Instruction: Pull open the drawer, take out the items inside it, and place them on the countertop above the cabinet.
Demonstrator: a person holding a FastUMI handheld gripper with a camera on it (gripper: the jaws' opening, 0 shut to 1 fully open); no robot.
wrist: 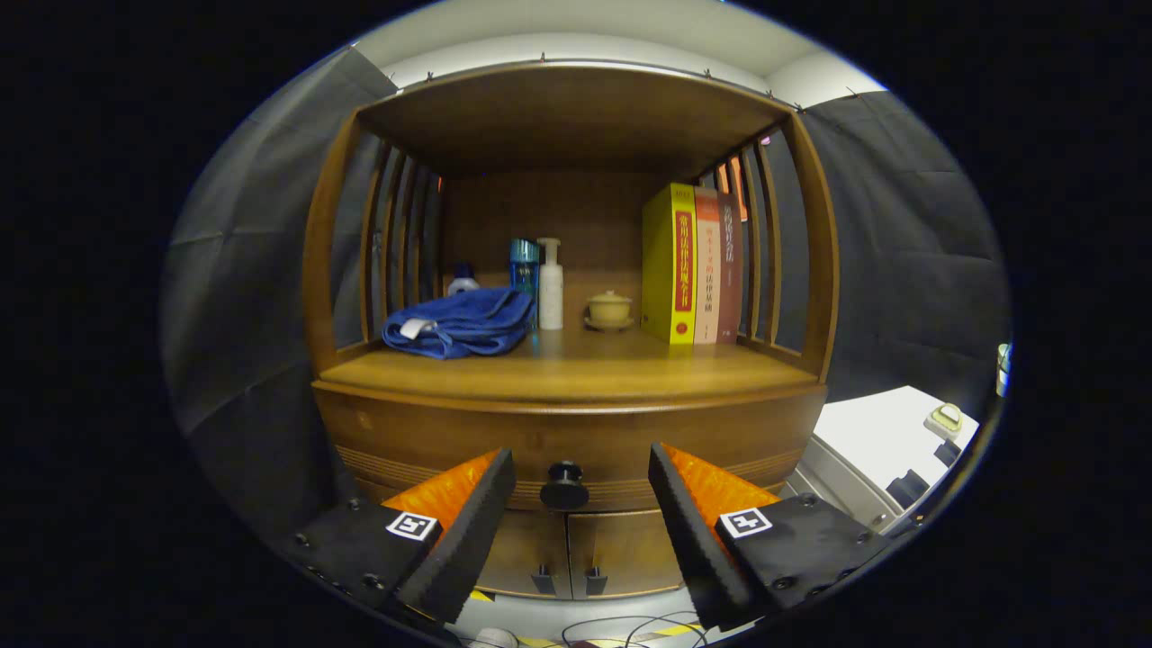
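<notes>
A dark wooden cabinet (pixel 576 423) stands against the black cloth wall, with an open shelf compartment above a closed drawer and two small lower doors. On the left of the wooden countertop (pixel 576 371), which forms the floor of that compartment, lies a crumpled blue towel (pixel 461 322) with a small white tag on it. Just behind the towel the top of a small white-capped bottle (pixel 463 281) peeks up. Beside it to the right stands a teal bottle (pixel 523 261), and touching its side is a slim white pump bottle (pixel 550 283). A little further right sits a small yellow lidded cup on a saucer (pixel 609 309), set apart from the bottles. Next come three upright books pressed together: a thick yellow book (pixel 670 263), an orange-spined book (pixel 707 265), and a dark red book (pixel 728 265) leaning against the slatted right side of the cabinet.

Below the countertop, the drawer front (pixel 576 445) is flush with the cabinet, shut, and its round black knob (pixel 564 486) sits in the middle. The gripper (pixel 576 490) hangs in front of it with its fingers spread wide apart, holding nothing; the knob shows in the gap between the fingertips, touched by neither. To the right, beyond the cabinet, is a white table surface (pixel 886 432) with a few small objects on it.
</notes>
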